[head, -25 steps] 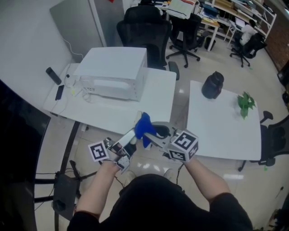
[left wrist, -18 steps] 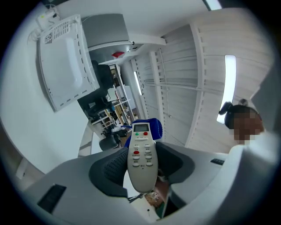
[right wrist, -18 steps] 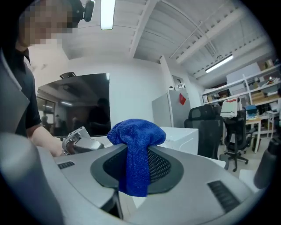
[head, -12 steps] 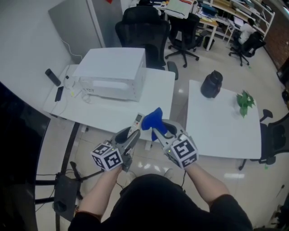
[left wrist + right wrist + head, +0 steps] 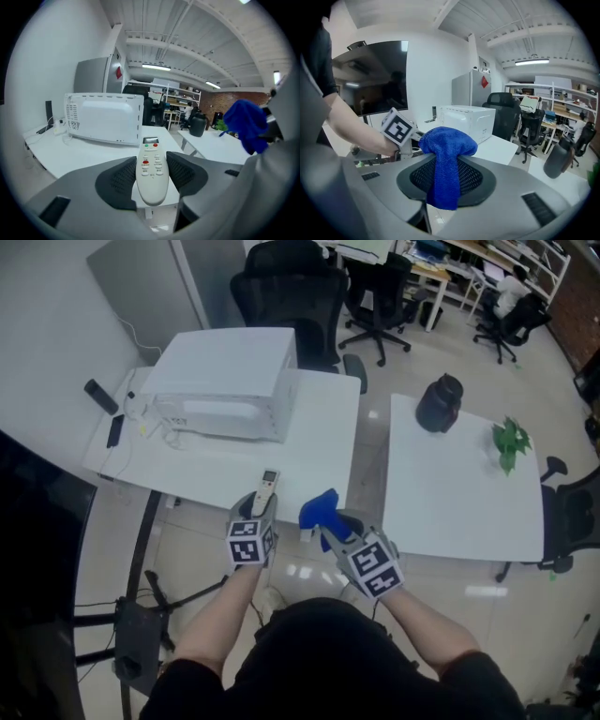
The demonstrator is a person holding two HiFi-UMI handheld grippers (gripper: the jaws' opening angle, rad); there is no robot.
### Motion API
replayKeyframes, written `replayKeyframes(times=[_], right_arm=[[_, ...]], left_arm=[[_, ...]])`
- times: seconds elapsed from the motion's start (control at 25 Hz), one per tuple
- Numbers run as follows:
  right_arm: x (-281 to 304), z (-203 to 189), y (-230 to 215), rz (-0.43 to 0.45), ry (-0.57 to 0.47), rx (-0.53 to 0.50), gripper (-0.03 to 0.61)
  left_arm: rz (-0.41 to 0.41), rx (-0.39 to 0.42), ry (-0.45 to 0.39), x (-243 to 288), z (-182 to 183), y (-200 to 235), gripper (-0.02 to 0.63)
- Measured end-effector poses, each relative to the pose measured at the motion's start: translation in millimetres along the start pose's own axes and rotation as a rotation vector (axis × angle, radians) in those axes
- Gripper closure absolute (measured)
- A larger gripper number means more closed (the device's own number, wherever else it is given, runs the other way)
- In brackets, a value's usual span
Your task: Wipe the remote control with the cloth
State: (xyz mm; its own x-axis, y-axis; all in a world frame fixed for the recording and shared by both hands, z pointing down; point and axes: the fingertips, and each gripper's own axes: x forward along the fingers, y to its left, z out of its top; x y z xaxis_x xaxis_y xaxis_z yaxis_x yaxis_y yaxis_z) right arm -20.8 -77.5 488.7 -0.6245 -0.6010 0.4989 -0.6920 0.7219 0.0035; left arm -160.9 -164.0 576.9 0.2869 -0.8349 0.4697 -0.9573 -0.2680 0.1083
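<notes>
The left claw [image 5: 152, 165] is clamping the white remote control [image 5: 152, 185], and the right claw [image 5: 445, 177] is pinching the blue cloth [image 5: 446, 140]. The two are hovering apart at the white worktop's [image 5: 309, 442] near edge, so no wiping contact appears to be happening. A microwave [image 5: 225, 381] is sitting on the worktop, with office chairs [image 5: 286, 282] beyond.

A: How do the grippers stand?
B: The left gripper [image 5: 261, 504] has its jaws clamped on the remote control [image 5: 152, 168]; the right gripper [image 5: 330, 524] pinches the cloth [image 5: 446, 154].
A: And the arms?
B: Both forearms are bare and reach forward, with the grippers side by side.
</notes>
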Motion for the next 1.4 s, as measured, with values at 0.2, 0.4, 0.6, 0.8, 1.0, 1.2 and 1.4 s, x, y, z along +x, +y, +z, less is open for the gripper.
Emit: replayKeyframes(times=[0.2, 0.4, 0.6, 0.8, 1.0, 1.2, 1.4], right_arm=[[-7.2, -11.3, 1.4, -0.012, 0.038, 0.018, 0.466], [-14.5, -32.2, -8.2, -0.035, 0.084, 0.04, 0.466], [-14.0, -41.9, -15.2, -0.051, 0.107, 0.067, 0.466], [-4.9, -37.3, -18.5, -0.066, 0.112, 0.078, 0.466], [28.6, -47.9, -33.4, -0.068, 0.159, 0.054, 0.465], [103.0, -80.2, -55.2, -0.073, 0.278, 0.027, 0.463], [164.0, -118.4, -69.9, -0.082, 0.416, 0.008, 0.46]], left_arm=[[0.088, 0.069, 0.148, 66.2, -54.4, 37.8, 0.41], [0.121, 0.081, 0.206, 97.6, -84.1, 52.6, 0.41], [0.132, 0.078, 0.236, 105.9, -98.2, 51.8, 0.408], [0.121, 0.073, 0.254, 104.3, -103.2, 50.5, 0.333], [0.117, 0.06, 0.21, 78.3, -92.1, 49.4, 0.318], [0.095, 0.045, 0.129, 24.3, -70.7, 41.0, 0.318], [0.071, 0.015, 0.109, -18.2, -67.6, 32.8, 0.318]])
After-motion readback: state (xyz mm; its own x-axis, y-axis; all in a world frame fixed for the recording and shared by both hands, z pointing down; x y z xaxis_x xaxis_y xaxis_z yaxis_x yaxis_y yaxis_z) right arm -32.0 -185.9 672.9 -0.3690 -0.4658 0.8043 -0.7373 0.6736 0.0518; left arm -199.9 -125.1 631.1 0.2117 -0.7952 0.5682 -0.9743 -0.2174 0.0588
